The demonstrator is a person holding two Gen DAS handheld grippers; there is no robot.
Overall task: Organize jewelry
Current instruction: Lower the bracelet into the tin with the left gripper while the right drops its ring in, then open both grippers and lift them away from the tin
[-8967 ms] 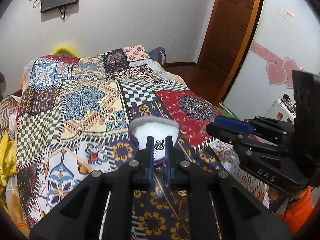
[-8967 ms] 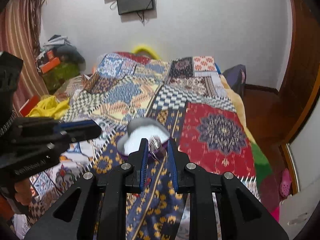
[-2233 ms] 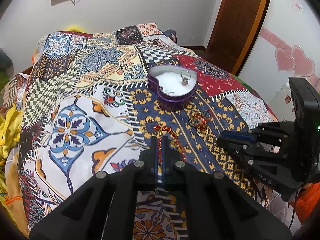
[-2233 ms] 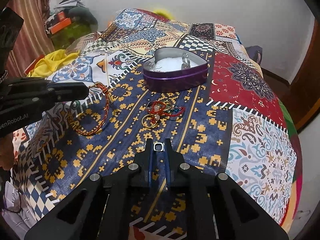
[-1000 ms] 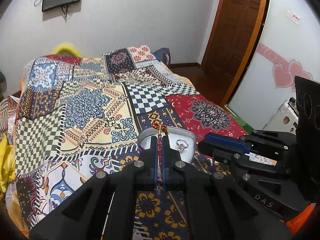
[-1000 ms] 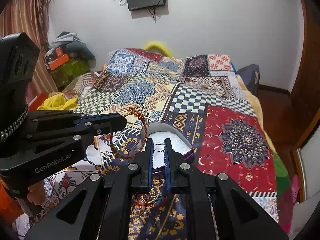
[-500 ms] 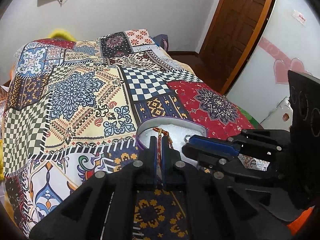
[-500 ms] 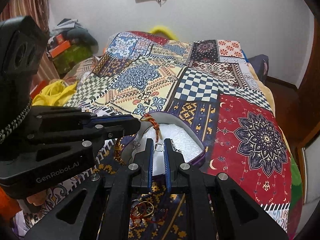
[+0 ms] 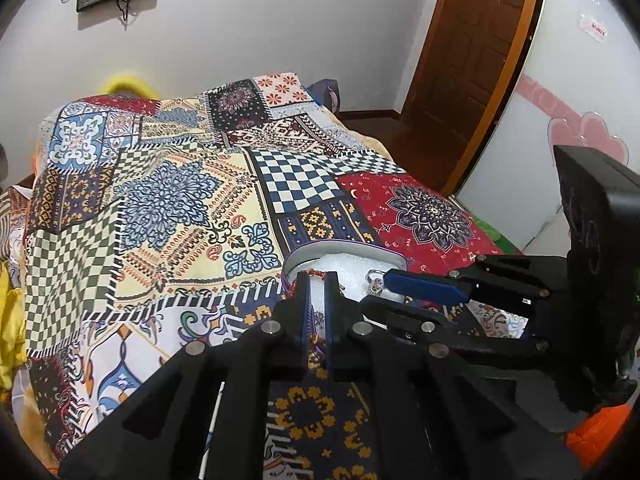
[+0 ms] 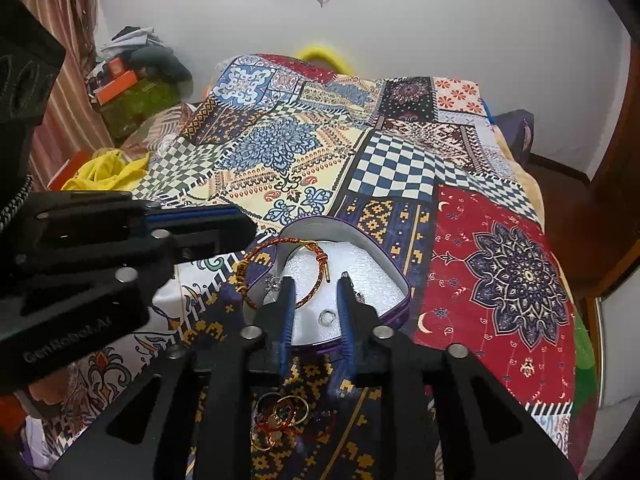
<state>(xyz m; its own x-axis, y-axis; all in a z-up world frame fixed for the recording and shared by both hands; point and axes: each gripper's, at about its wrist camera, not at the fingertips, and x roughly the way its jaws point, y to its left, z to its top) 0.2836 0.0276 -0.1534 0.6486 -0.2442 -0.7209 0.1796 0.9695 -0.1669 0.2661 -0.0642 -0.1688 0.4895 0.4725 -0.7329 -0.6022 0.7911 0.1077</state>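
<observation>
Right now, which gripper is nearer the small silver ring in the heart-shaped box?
Right. The ring lies between the right gripper's open jaws; the left gripper sits off by the box's left rim.

Bedspread point(image 10: 400, 176): patchwork of blue-white checks, red mandala, navy-gold geometric. Box point(image 10: 394, 314): purple wall, white lining. Bracelet point(image 10: 308, 248): red-gold braid. Grippers black, blue pads point(image 9: 424, 285). Door point(image 9: 472, 60) brown.

Even, fairly bright indoor light, shadows soft. Fisheye bending curves the brown wooden door point(image 9: 472, 52) and darkens all 4 corners. The white wall point(image 10: 440, 12) looks slightly washed out.
</observation>
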